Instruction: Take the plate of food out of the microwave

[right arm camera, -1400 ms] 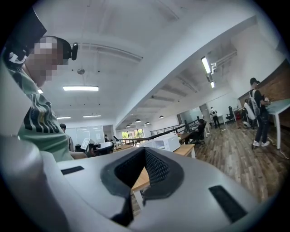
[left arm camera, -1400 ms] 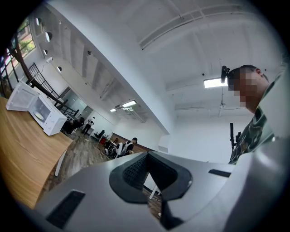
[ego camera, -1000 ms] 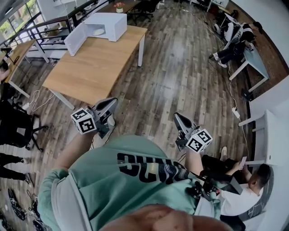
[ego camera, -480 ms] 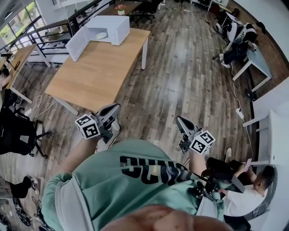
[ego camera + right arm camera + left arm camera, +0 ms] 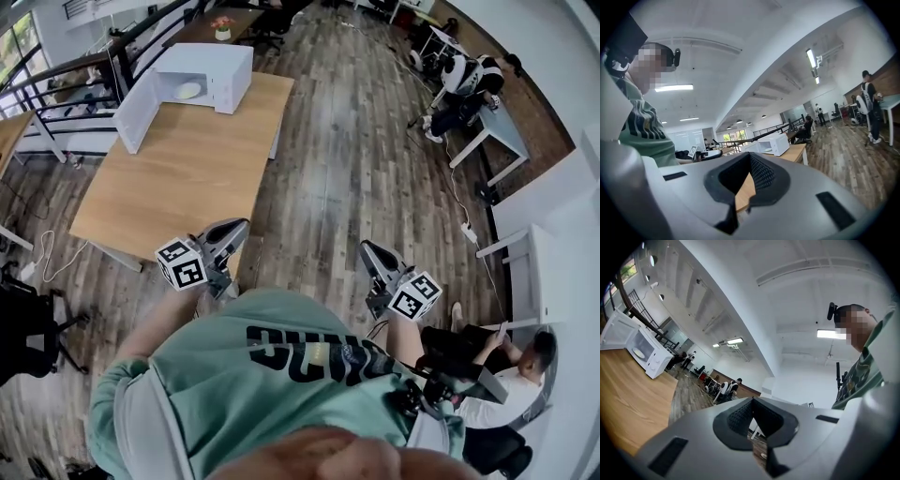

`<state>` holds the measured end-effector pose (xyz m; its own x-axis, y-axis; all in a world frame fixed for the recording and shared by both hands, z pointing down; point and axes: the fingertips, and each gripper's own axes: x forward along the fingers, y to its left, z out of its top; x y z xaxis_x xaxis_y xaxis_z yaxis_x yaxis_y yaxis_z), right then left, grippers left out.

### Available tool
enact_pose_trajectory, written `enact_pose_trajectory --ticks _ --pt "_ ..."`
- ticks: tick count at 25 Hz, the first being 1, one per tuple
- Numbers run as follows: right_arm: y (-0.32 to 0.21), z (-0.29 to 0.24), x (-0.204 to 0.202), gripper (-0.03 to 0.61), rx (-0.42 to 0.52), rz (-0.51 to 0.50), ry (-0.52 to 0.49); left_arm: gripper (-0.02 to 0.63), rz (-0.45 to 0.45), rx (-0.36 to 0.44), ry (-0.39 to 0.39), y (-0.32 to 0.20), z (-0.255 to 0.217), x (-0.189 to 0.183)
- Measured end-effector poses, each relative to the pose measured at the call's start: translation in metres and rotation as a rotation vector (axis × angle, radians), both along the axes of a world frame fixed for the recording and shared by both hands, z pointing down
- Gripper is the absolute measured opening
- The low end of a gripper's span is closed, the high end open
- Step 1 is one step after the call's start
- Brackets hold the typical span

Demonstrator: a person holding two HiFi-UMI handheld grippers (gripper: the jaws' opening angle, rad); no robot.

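Carrying the left gripper (image 5: 240, 226) with jaws pressed together, nothing between them; likewise the right gripper (image 5: 365, 246), tips meeting, empty. Pointing both forward over a wooden floor (image 5: 356, 159). Just ahead of the left tips, the near edge of a wooden table (image 5: 178, 178). Well beyond, at that table's far end, a white microwave (image 5: 225, 67) with door (image 5: 139, 98) swung open and the plate of food (image 5: 188, 91) lying inside, well apart from both grippers. Behind the right gripper, a seated person (image 5: 487, 380)
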<state>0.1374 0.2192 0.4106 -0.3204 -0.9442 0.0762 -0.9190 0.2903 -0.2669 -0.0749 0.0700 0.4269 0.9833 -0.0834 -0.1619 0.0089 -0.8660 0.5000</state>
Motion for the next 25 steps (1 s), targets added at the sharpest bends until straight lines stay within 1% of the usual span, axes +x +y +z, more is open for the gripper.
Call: enact_pose_trajectory --ticks 3,6,8,12,14,17,20,23,25 --pt "-0.018 0.001 -0.005 0.006 -0.026 0.045 0.005 0.003 0.027 -0.009 0.005 -0.028 0.009 -0.005" --pt "-0.031 0.007 0.002 0.006 -0.057 0.071 0.004 0.003 0.033 -0.044 0.019 -0.05 0.022 0.001" --pt "-0.042 0.008 0.017 0.006 -0.071 0.068 0.01 0.003 0.024 -0.068 0.014 -0.064 0.029 0.015" --pt "-0.067 0.011 0.067 0.006 -0.084 0.039 0.0 0.003 -0.009 -0.106 -0.003 -0.083 0.037 0.056" --pt "-0.083 0.016 0.095 0.006 -0.078 -0.004 -0.015 0.003 -0.055 -0.111 -0.006 -0.092 0.04 0.076" --pt "-0.11 0.022 0.141 0.006 -0.049 -0.099 -0.065 0.003 -0.16 -0.092 -0.009 -0.104 0.038 0.108" --pt "-0.141 0.016 0.19 0.006 -0.031 -0.199 -0.12 0.003 -0.263 -0.11 0.019 -0.108 0.028 0.145" --pt "-0.17 0.006 0.232 0.006 -0.022 -0.294 -0.098 0.003 -0.338 -0.11 0.028 -0.112 0.018 0.179" --pt "-0.188 0.004 0.252 0.006 -0.018 -0.338 -0.1 0.003 -0.397 -0.13 0.037 -0.119 0.012 0.192"
